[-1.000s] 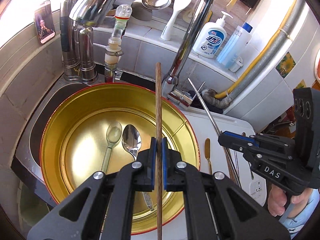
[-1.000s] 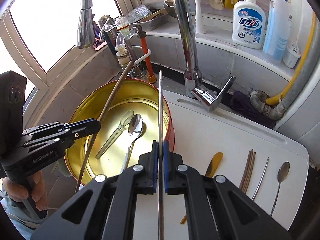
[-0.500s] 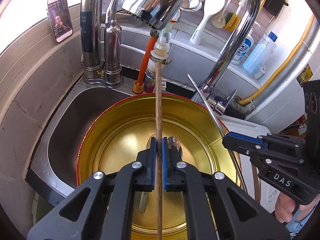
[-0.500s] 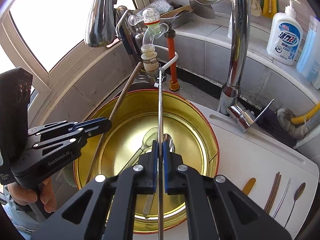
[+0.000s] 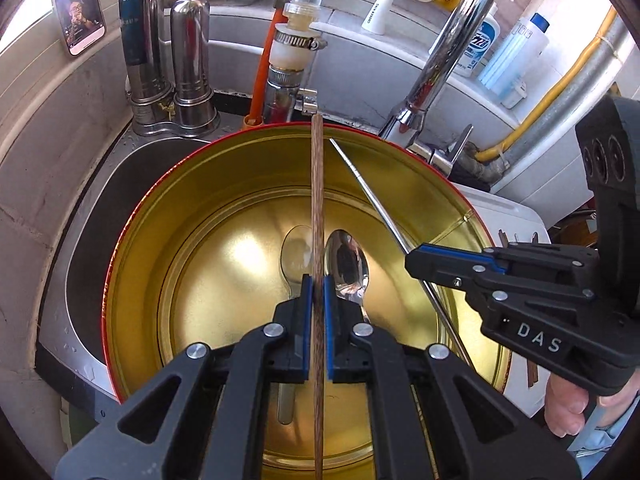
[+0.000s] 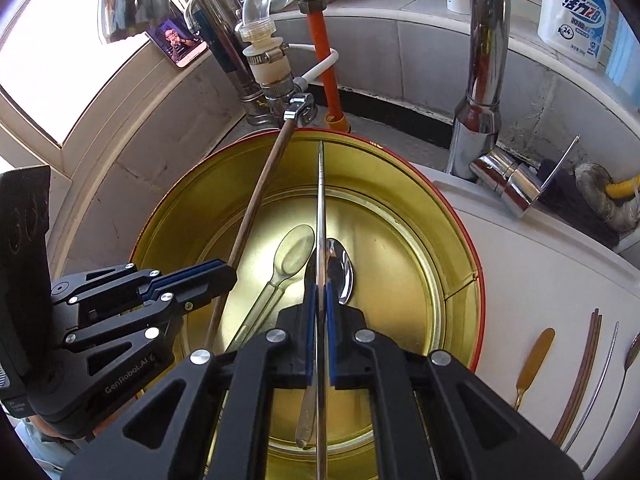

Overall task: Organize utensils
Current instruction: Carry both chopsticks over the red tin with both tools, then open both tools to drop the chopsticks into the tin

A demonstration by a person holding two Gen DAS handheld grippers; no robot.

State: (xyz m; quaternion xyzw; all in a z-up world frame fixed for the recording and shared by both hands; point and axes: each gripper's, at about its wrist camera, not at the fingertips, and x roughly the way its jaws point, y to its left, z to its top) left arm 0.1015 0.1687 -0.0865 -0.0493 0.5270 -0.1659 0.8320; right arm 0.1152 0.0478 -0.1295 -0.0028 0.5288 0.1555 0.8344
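My left gripper (image 5: pixel 315 292) pinches a wooden chopstick (image 5: pixel 317 200) between its blue pads, the stick running straight ahead over the tin (image 5: pixel 132 240). My right gripper (image 6: pixel 319 300) is clamped on a steel chopstick (image 6: pixel 320 200), likewise pointing forward above the tin. Both grippers are angled down over the tin from its near side, and the sticks' far tips come close together near the far rim. The tin stands in the sink (image 5: pixel 80 216) under the tap (image 6: pixel 486 80). On the white bench (image 6: pixel 540 264) to the right lie a gold knife (image 6: pixel 534 356), brown chopsticks (image 6: pixel 582 372), another steel chopstick (image 6: pixel 600 380) and a spoon (image 6: pixel 630 356). Inside the tin rest a clear spoon (image 6: pixel 294 252) and a steel spoon (image 6: pixel 340 272).
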